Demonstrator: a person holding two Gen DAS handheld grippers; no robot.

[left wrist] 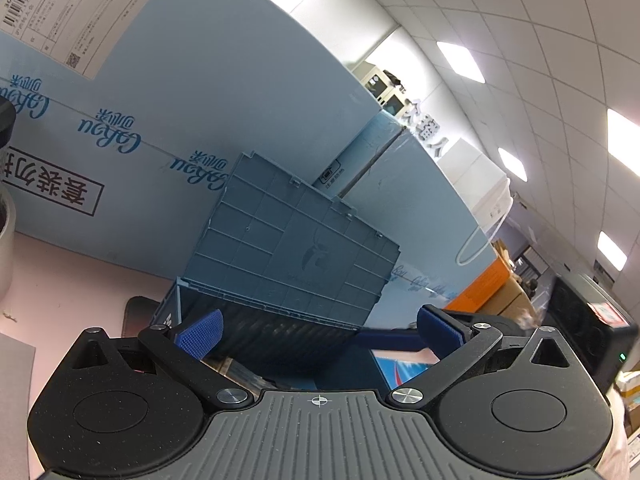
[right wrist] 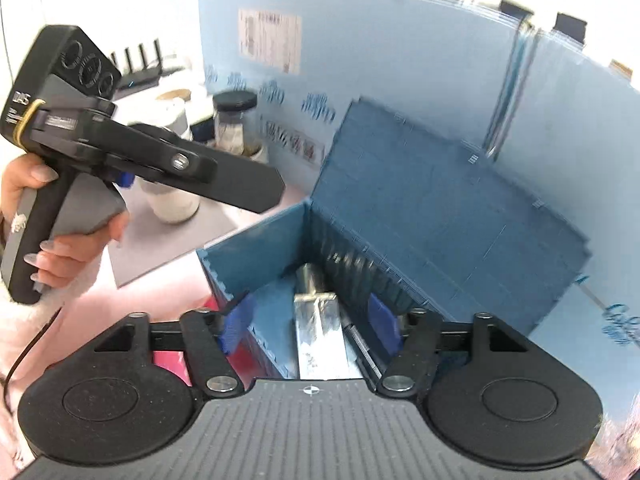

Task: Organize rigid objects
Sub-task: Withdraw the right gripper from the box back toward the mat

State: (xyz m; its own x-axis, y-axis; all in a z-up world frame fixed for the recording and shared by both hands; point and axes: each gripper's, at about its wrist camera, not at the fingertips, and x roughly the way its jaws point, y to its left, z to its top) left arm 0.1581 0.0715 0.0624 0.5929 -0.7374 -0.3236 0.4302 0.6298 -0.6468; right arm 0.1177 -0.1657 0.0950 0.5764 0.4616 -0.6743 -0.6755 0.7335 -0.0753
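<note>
Right gripper (right wrist: 312, 320) tilts down, jaws apart, over blue box (right wrist: 256, 240)

Two close wrist views, both onto the open blue box (left wrist: 292, 240).

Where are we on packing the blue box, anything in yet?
Done: a metal part lies inside the open blue box. In hand: nothing; the right tool is open above it, the left tool open too. Left: jars behind still outside.
</note>
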